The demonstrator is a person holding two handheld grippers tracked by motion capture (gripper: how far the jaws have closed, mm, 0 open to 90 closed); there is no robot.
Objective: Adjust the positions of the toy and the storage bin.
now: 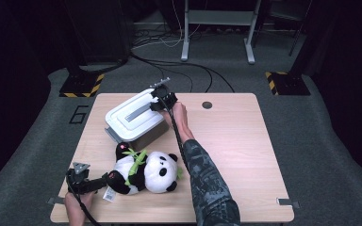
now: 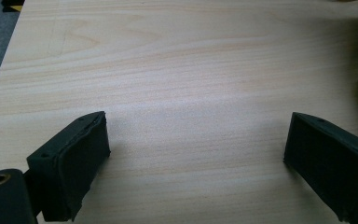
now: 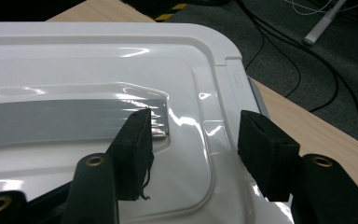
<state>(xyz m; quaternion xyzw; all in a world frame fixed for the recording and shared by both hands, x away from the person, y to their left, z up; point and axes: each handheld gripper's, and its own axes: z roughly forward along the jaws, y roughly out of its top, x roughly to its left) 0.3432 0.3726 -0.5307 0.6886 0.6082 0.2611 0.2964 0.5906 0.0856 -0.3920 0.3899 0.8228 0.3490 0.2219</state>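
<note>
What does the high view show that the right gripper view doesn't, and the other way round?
High view alone: the panda plush, the left tongs beside it, and the person's arm. Right gripper view alone: the close-up gap of the right tongs, open, with nothing between them. Both: the white lidded box, its grey handle and the wooden table.

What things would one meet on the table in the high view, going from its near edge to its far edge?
Left gripper → panda plush toy → white lidded storage box → right gripper, over the box's far end, next to the round hole in the table.
</note>
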